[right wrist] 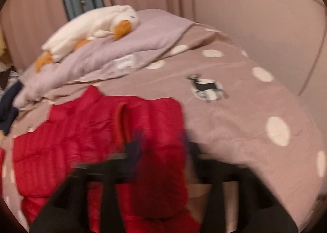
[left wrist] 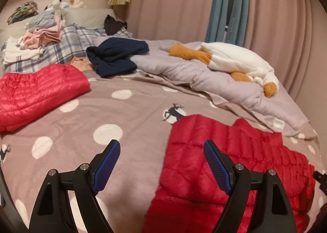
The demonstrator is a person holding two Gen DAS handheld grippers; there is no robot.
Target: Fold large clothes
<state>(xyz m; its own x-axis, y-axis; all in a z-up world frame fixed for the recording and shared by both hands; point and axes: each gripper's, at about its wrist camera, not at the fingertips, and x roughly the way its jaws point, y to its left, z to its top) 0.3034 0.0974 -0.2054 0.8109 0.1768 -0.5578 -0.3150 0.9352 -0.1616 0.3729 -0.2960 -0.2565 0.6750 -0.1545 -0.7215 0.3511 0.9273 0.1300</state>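
The left tool [left wrist: 161, 147] hovers with its blue-padded jaws spread wide and empty over the taupe polka-dot bed blanket [left wrist: 126, 122]. The red quilted puffer vest [left wrist: 224, 151] lies flat on the blanket at about four o'clock from that tool, its edge under the right-hand jaw. A second red quilted garment [left wrist: 38, 92] lies at ten o'clock. The right tool [right wrist: 161, 143] is blurred above the vest [right wrist: 81, 137]; its jaws look apart, gripping nothing.
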